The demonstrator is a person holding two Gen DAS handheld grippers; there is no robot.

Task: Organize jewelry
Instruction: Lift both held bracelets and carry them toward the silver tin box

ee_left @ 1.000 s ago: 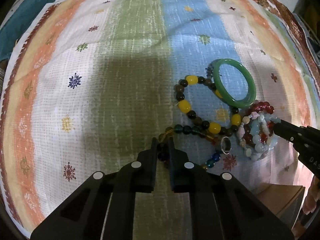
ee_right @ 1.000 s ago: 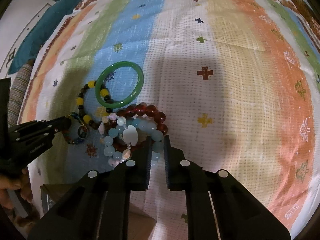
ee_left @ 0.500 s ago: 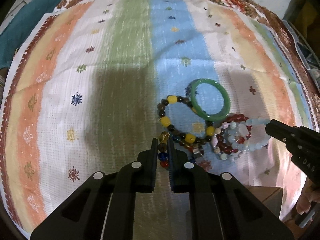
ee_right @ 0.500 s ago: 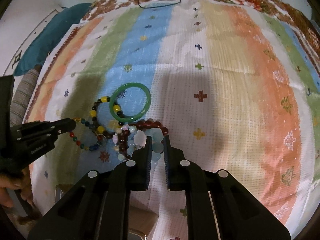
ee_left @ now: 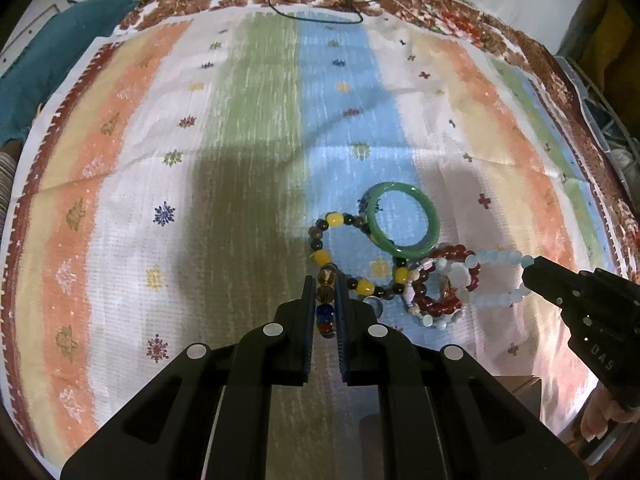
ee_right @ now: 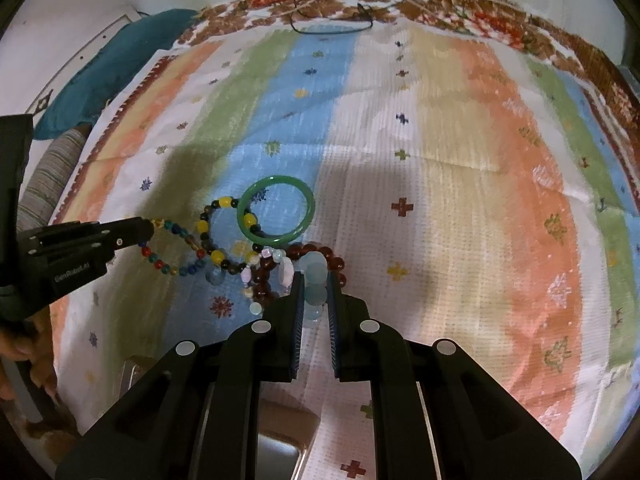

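Striped cloth (ee_left: 248, 128) below, my left gripper (ee_left: 325, 300) clamps the multicolored bracelet (ee_right: 176, 248) and right gripper (ee_right: 314, 292) the pale blue bracelet (ee_left: 500, 276); tangled strands could snag.

A striped cloth (ee_left: 256, 128) in orange, green, blue and cream bands covers the surface. On its blue band lies a green bangle (ee_left: 404, 220), overlapping a yellow-and-dark bead bracelet (ee_left: 320, 256). A dark red bead bracelet (ee_left: 436, 302) lies just beside them. A thin dark cord (ee_left: 316, 16) lies at the far floral border.
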